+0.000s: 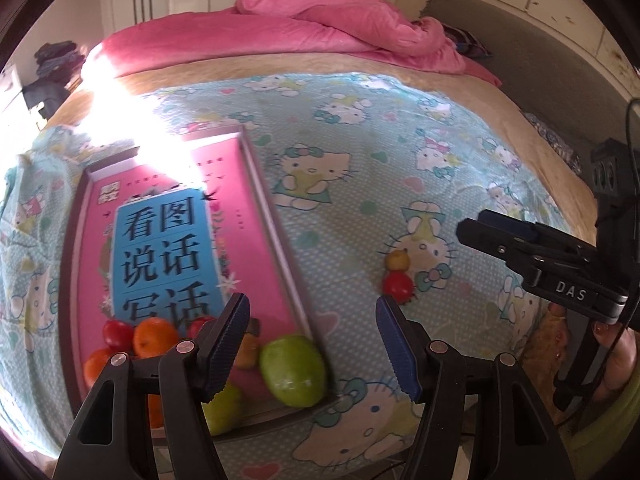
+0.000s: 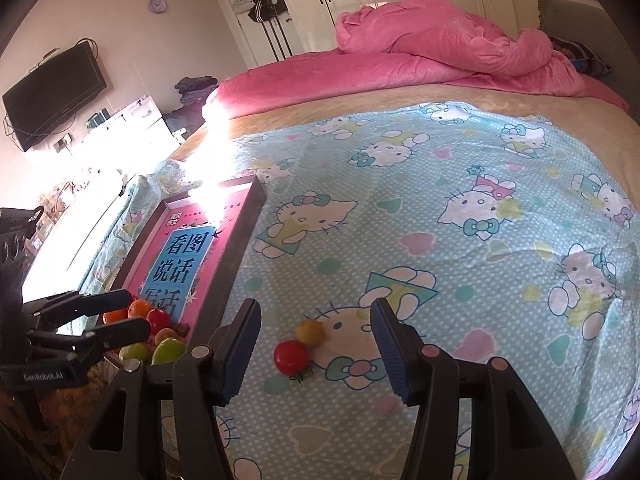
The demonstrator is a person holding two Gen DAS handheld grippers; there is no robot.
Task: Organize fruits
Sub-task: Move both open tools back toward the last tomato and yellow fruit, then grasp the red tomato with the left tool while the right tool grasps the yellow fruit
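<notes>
A shallow brown tray (image 1: 276, 216) with a pink book cover as its floor lies on the bed. Its near end holds several fruits: a big green one (image 1: 294, 372), oranges (image 1: 154, 336) and red ones (image 1: 116, 332). A red tomato (image 1: 397, 285) and a small yellow fruit (image 1: 398, 260) lie loose on the sheet, right of the tray; they also show in the right wrist view, the tomato (image 2: 291, 357) and the yellow fruit (image 2: 310, 332). My left gripper (image 1: 314, 344) is open and empty above the tray's near right corner. My right gripper (image 2: 316, 348) is open and empty, with both loose fruits between its fingers ahead.
The bed is covered by a light blue cartoon-cat sheet (image 2: 440, 220). A pink quilt (image 2: 440, 44) is heaped at the far end. The tray (image 2: 240, 240) lies near the bed's left edge. A TV (image 2: 56, 92) and cabinets stand to the left.
</notes>
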